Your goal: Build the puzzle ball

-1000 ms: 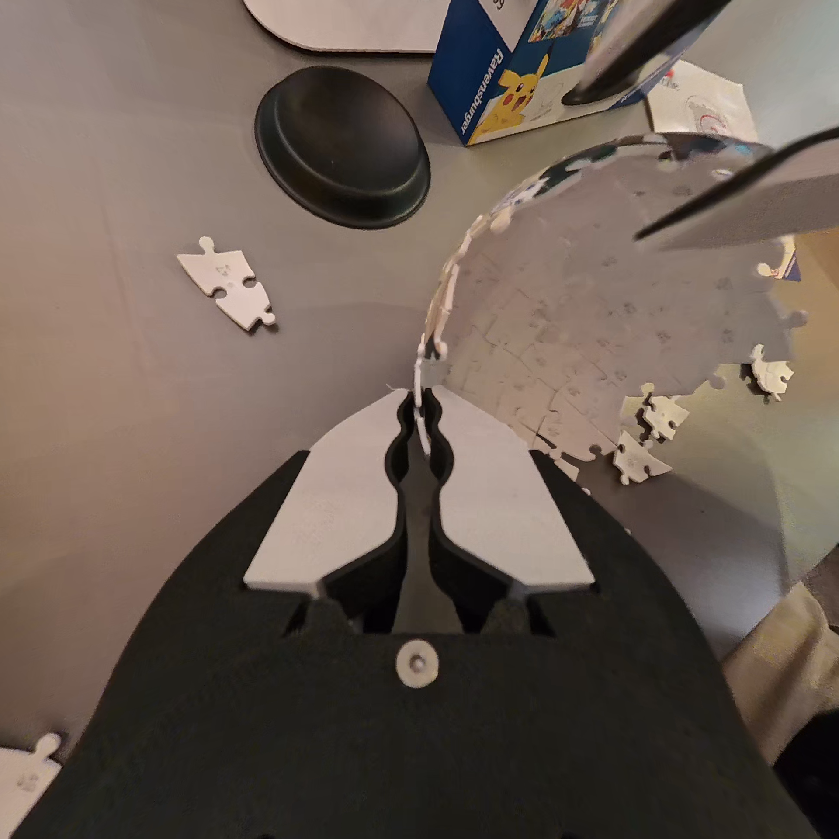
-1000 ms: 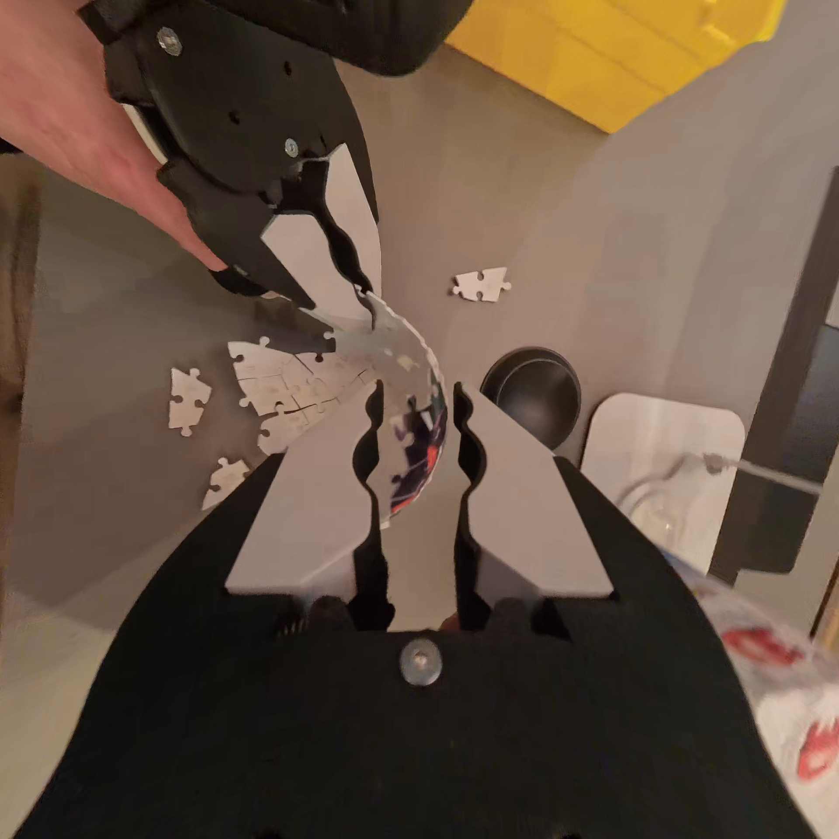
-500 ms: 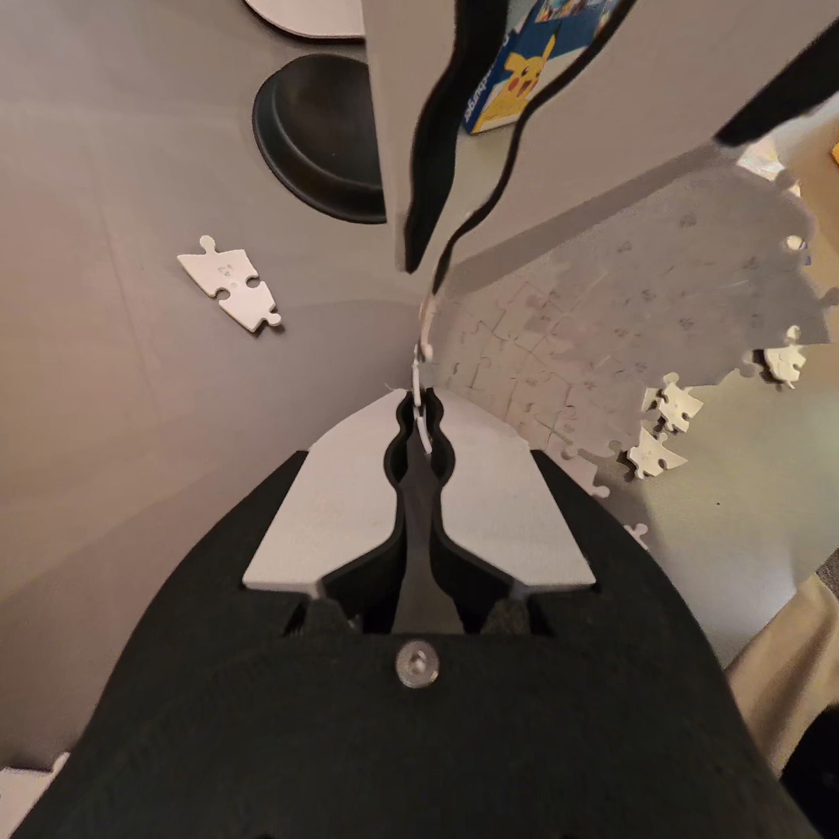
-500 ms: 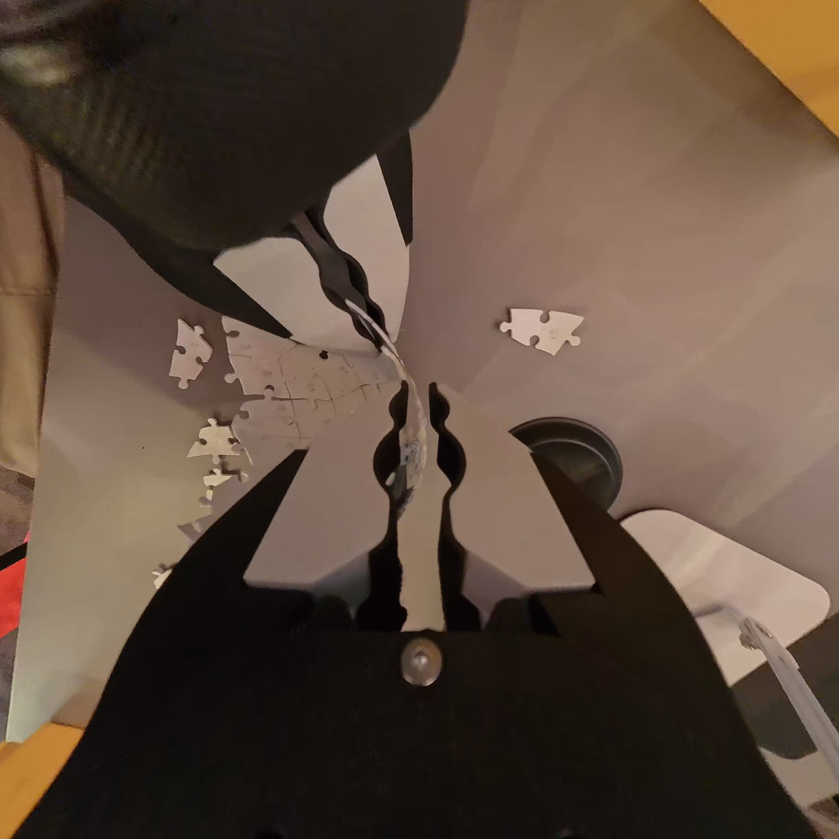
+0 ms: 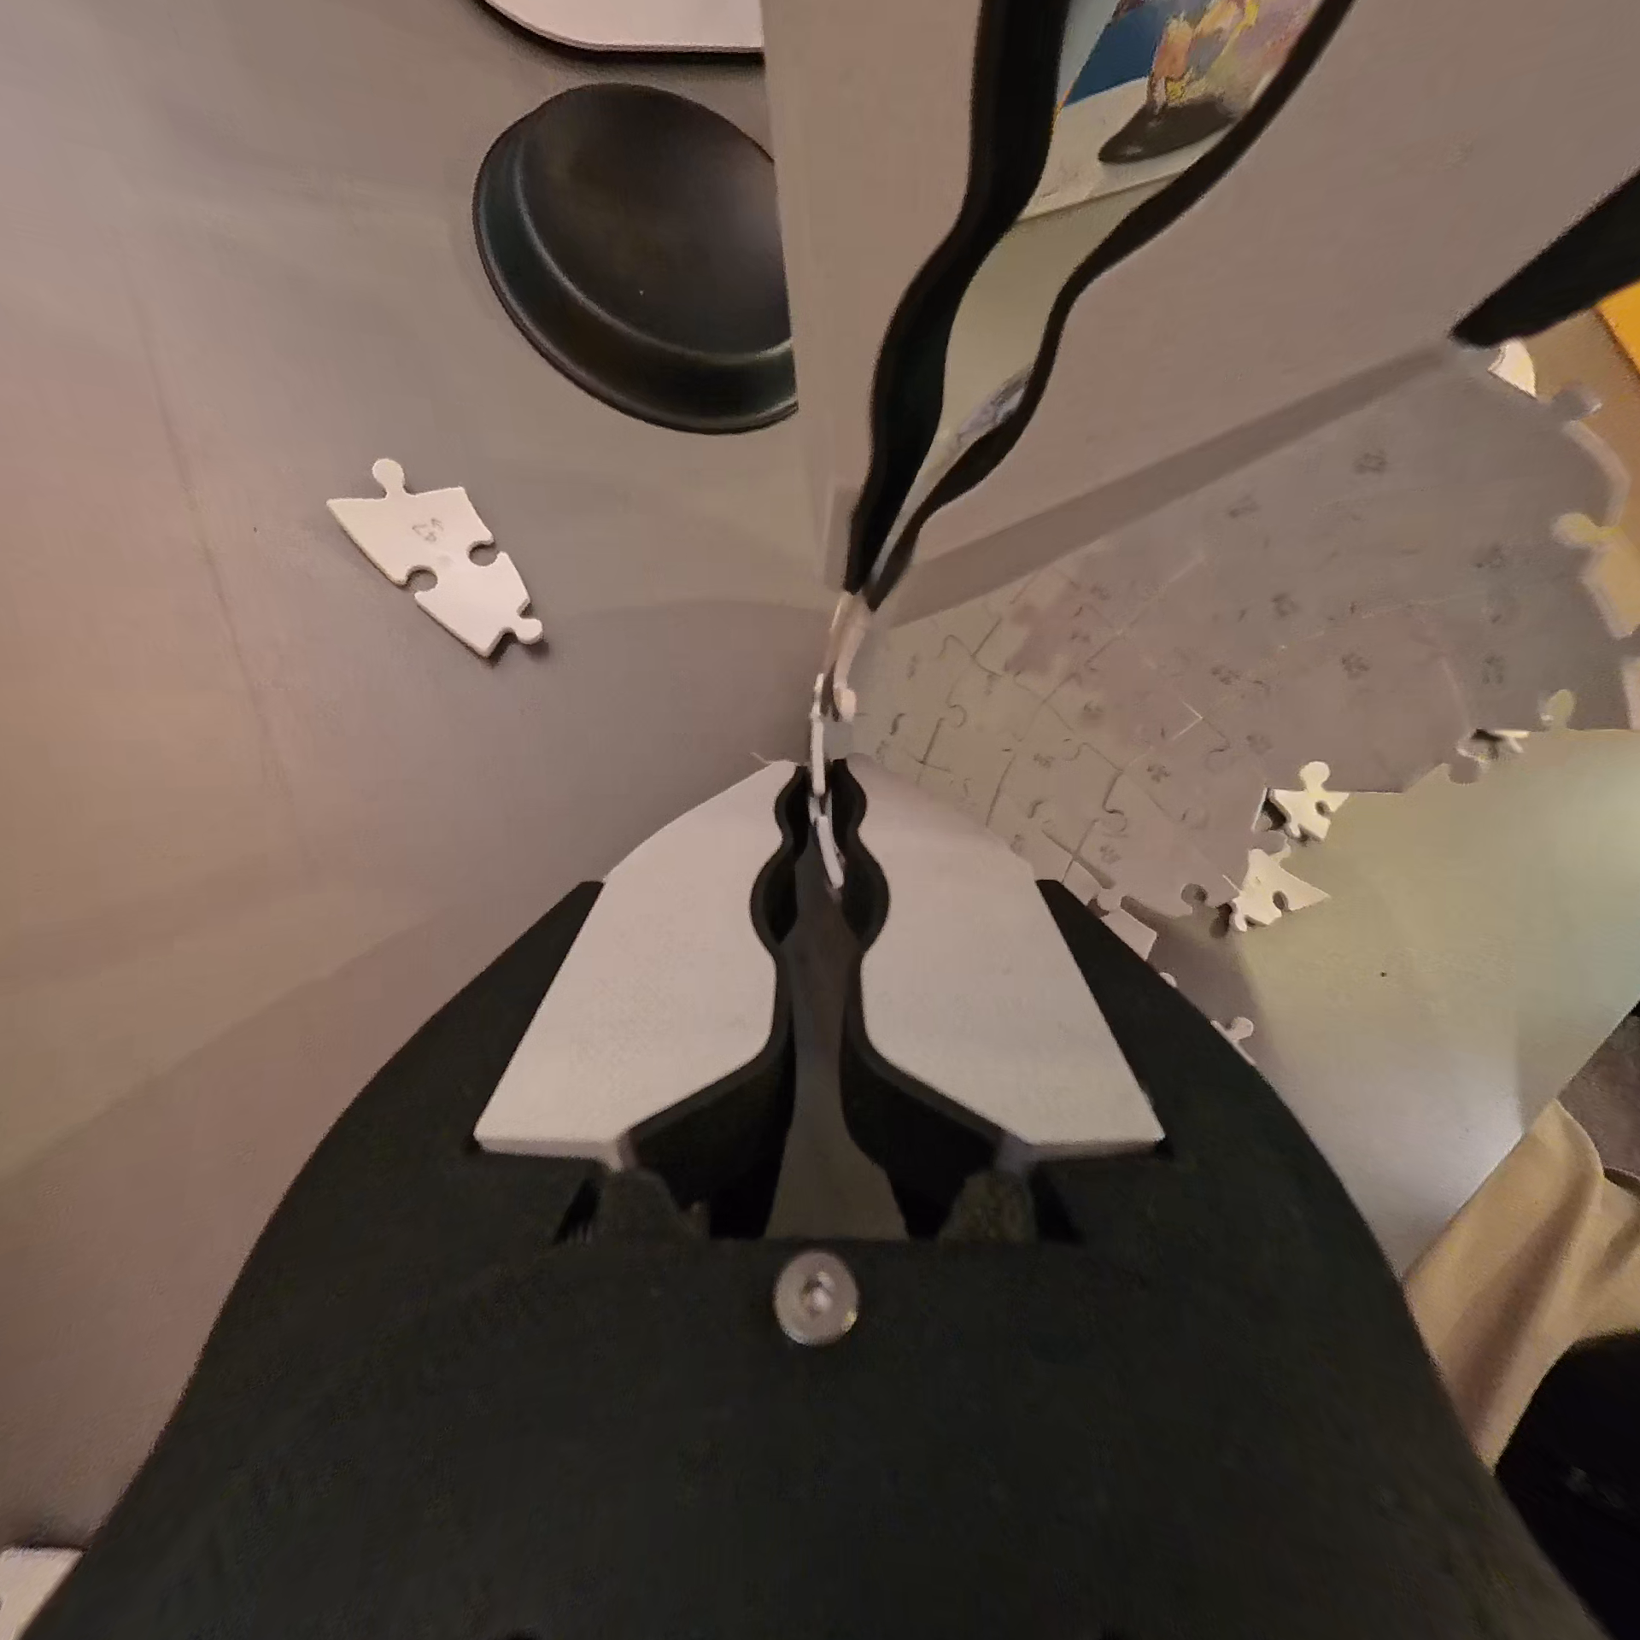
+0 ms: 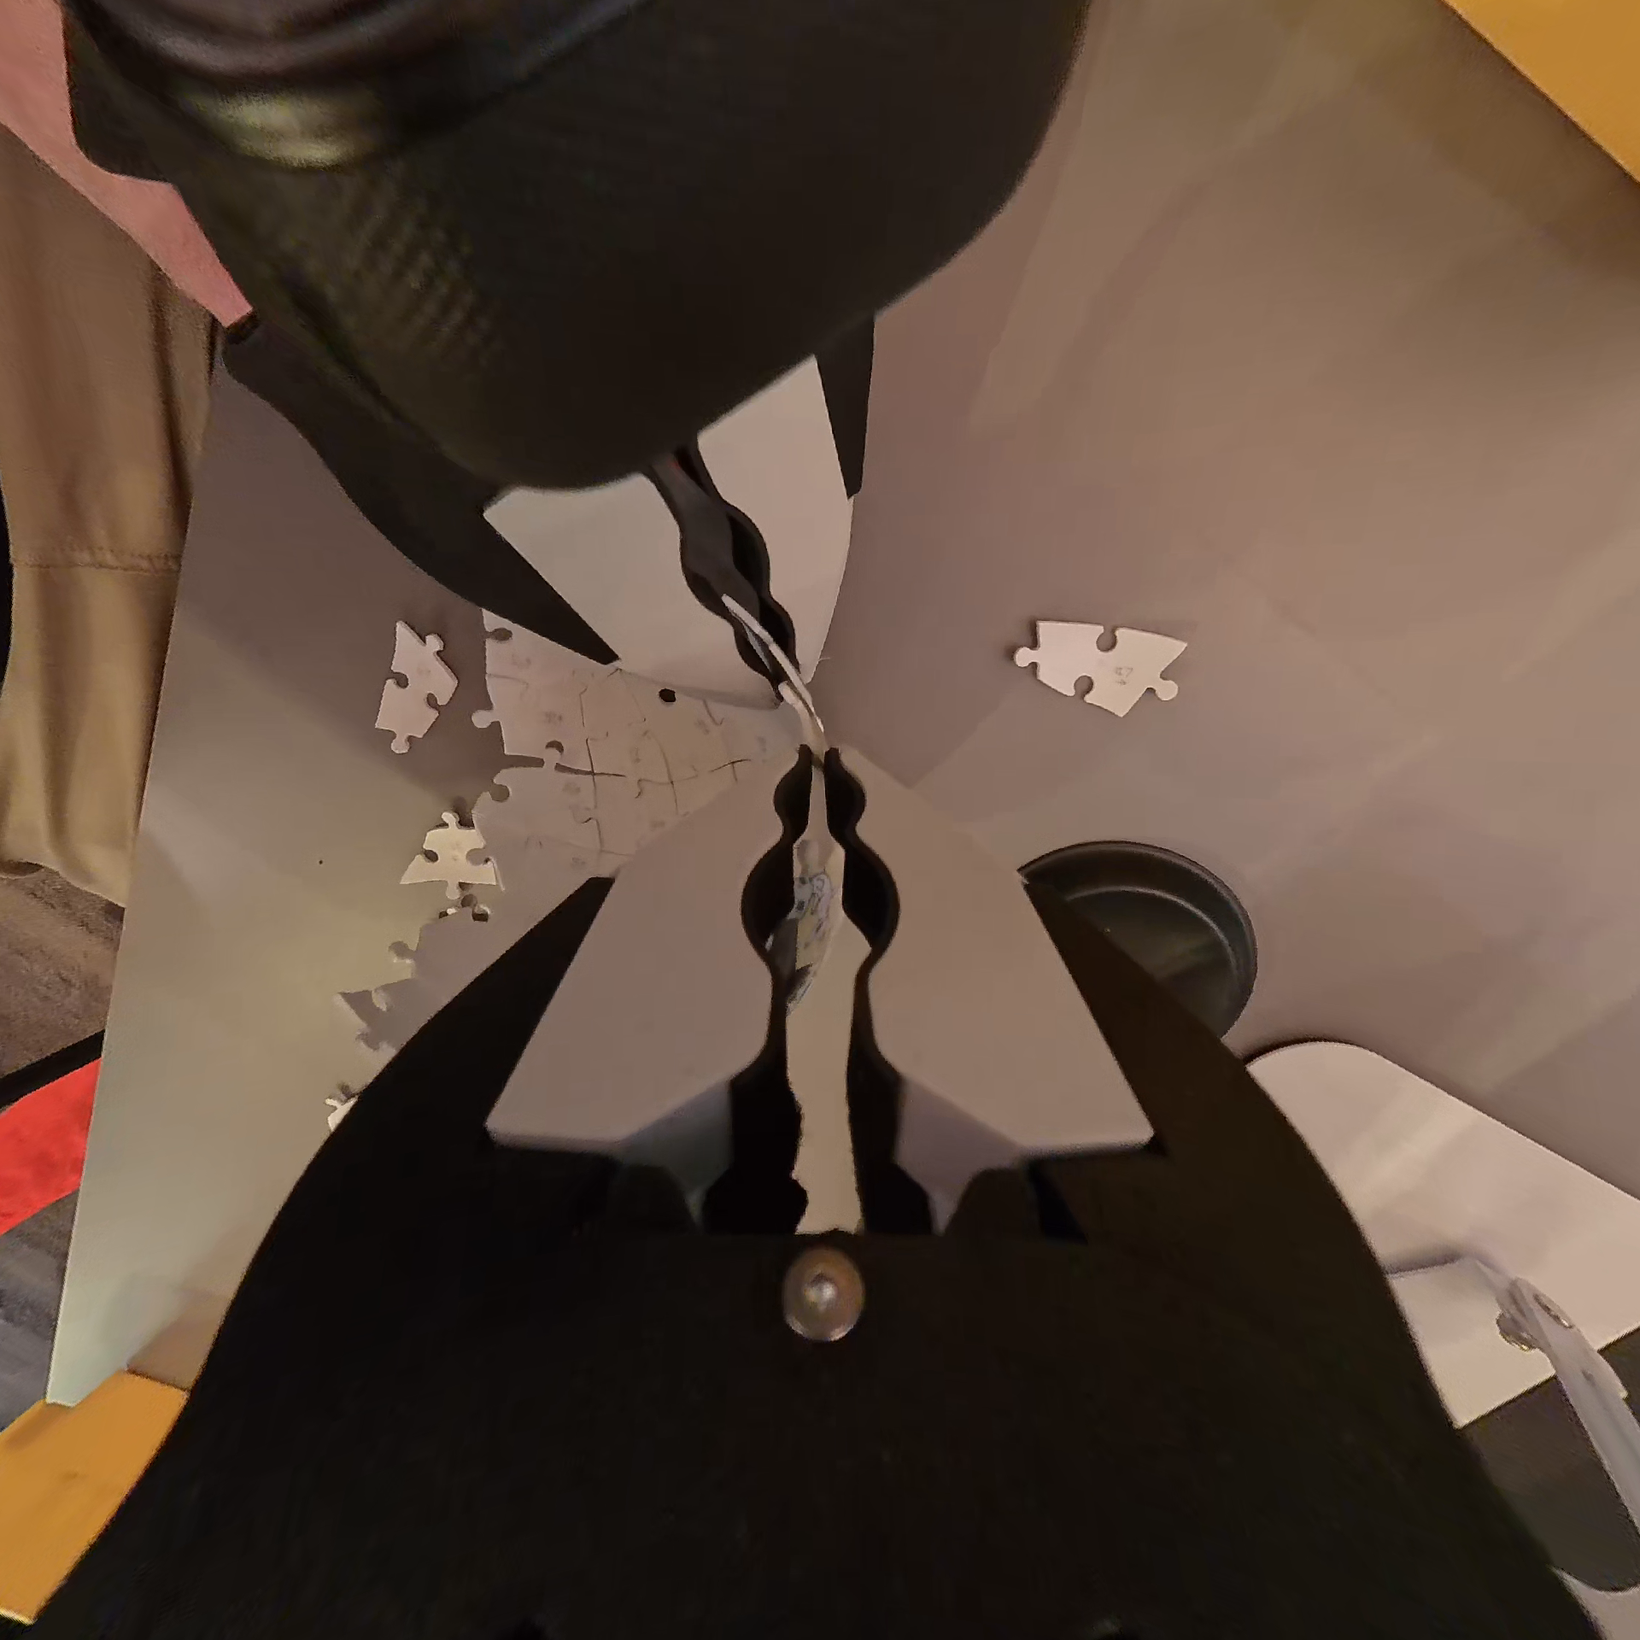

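The half-built puzzle ball is a curved shell; its white numbered inside (image 5: 1242,674) faces right in the left wrist view. My left gripper (image 5: 821,781) is shut on the shell's rim. My right gripper (image 5: 856,590) comes in from above and is shut on the same rim, just past the left one. In the right wrist view my right gripper (image 6: 816,754) pinches the rim, a printed bit of the shell showing between its jaws. The left gripper (image 6: 785,688) holds the rim opposite it, and the shell's inside (image 6: 621,754) lies to the left.
A joined pair of white pieces (image 5: 435,559) (image 6: 1100,666) lies on the grey table. A black round stand (image 5: 621,257) (image 6: 1145,923) sits beyond it. Loose pieces (image 5: 1269,887) (image 6: 413,674) lie under the shell. The puzzle box (image 5: 1154,80) and a white board (image 6: 1420,1154) stand nearby. Across from one pair of fingers to the other is roughly 5 centimeters.
My right gripper has moved in along the shell's rim toward the left gripper and gone from open to shut on it. The left gripper has kept its hold.
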Available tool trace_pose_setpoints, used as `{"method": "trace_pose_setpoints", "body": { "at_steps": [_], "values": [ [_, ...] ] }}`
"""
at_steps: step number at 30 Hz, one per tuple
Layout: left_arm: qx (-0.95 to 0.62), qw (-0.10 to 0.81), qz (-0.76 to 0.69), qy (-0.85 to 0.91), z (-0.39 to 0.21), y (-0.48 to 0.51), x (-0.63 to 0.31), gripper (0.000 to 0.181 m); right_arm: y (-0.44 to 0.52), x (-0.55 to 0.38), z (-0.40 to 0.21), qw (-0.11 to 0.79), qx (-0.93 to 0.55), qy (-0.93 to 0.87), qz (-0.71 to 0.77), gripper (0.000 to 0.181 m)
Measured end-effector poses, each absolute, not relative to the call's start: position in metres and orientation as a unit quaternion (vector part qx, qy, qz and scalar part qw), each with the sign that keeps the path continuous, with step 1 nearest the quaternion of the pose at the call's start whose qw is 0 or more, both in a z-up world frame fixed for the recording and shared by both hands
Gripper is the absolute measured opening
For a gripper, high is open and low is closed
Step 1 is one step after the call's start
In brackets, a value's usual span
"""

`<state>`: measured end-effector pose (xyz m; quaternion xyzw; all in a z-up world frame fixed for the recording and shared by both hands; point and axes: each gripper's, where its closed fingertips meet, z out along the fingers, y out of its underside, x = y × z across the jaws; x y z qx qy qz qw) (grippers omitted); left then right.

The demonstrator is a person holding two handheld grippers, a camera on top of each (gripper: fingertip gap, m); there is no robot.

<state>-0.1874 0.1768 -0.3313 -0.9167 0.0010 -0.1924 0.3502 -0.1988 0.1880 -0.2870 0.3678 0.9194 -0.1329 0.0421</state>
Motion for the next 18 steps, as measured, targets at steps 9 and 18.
{"method": "trace_pose_setpoints", "body": {
  "at_steps": [9,18],
  "values": [
    [-0.923,0.338,-0.178,0.033,-0.3317,0.1773,-0.1845,0.004,0.1889,-0.1949,-0.2870,0.033,0.390,0.910,-0.133,0.001],
    [-0.926,0.337,-0.162,0.053,-0.3317,0.1787,-0.1840,0.005,0.1911,-0.1939,-0.2871,0.026,0.415,0.900,-0.128,0.001]
  ]
}}
